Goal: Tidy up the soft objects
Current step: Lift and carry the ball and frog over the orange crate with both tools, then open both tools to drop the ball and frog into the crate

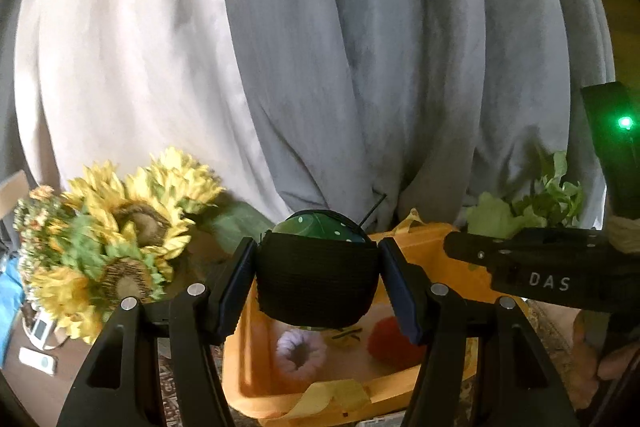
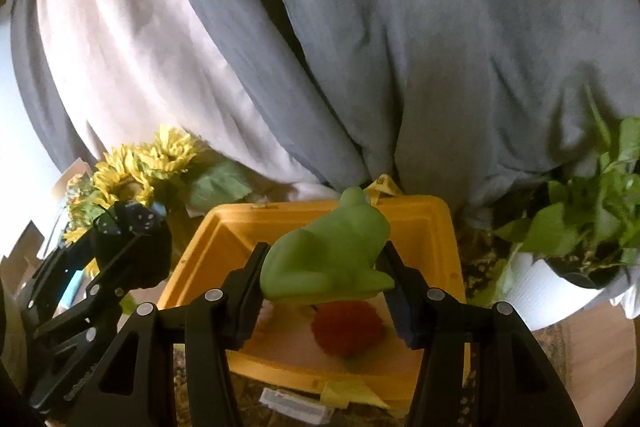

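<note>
From your left wrist camera, your left gripper (image 1: 318, 279) is clenched on a black toy (image 1: 316, 281) with a green, white-dotted top, both fingers (image 1: 236, 287) pressed against its sides. You hold it above the orange bin (image 1: 400, 383). In the bin lie a pale ring (image 1: 301, 351), a red ball (image 1: 394, 343) and something yellow, mostly hidden behind the toy. Your right gripper (image 1: 532, 259) reaches in from the right at about the same height; from here you cannot tell what it holds. Sunflowers (image 1: 120, 227) stand to the left of the bin, a leafy plant (image 1: 532, 203) to the right, and grey curtains (image 1: 360, 47) hang behind.

From your right wrist camera, your right gripper (image 2: 326, 279) is clamped on a green frog (image 2: 332, 251), which you hold over the bin (image 2: 228, 227), above the red ball (image 2: 346, 327). Your left gripper (image 2: 132, 251) shows at the left, beside the bin's left edge, gripping the black toy (image 2: 134, 247). The sunflowers (image 2: 132, 171) sit just behind it. The plant (image 2: 588, 203) stands in a white pot (image 2: 540, 291) to the right of the bin, with the curtains (image 2: 400, 27) behind.
</note>
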A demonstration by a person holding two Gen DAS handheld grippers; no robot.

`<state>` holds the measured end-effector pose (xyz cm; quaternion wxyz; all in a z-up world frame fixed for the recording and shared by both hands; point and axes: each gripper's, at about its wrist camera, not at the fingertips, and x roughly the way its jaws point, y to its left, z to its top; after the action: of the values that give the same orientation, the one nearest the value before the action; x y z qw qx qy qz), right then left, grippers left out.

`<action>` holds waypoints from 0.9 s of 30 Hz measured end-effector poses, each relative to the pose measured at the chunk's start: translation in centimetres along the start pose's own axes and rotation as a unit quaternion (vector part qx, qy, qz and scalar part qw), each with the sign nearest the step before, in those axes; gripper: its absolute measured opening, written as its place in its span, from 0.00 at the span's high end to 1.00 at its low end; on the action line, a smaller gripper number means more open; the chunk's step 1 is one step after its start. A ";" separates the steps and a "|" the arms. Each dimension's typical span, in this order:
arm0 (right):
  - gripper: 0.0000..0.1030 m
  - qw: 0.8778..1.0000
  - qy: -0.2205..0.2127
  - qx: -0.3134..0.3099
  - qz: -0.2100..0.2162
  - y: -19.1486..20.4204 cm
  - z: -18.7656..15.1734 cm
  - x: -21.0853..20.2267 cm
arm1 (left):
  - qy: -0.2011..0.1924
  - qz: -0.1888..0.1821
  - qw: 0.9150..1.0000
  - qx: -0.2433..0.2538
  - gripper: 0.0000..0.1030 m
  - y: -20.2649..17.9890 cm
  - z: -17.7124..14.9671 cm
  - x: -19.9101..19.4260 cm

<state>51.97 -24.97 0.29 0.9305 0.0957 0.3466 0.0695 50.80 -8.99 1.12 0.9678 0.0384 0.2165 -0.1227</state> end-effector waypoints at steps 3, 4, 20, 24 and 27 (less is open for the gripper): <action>0.47 1.000 0.016 0.008 0.002 -0.5 0.2 1.5 | 0.026 -0.009 1.000 -0.005 0.40 0.4 0.0 2.0; 0.47 1.000 0.022 0.009 0.000 -0.7 0.3 2.0 | 0.038 -0.012 0.999 -0.007 0.40 0.5 -0.2 2.8; 0.44 0.992 0.120 -0.012 -0.041 -1.6 -0.4 8.6 | 0.127 -0.014 0.992 0.008 0.37 1.1 -2.3 9.1; 0.33 0.991 0.124 -0.008 -0.046 -1.7 -0.2 8.9 | 0.121 -0.012 0.993 0.008 0.23 1.0 -2.1 9.0; 0.33 0.992 0.119 -0.003 -0.049 -1.8 0.0 8.7 | 0.117 -0.009 0.993 0.010 0.21 0.9 -1.9 8.7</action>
<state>58.61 -25.03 -5.61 0.8854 0.0667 0.4586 0.0354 57.88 -9.80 -4.35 0.9343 0.0606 0.3271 -0.1281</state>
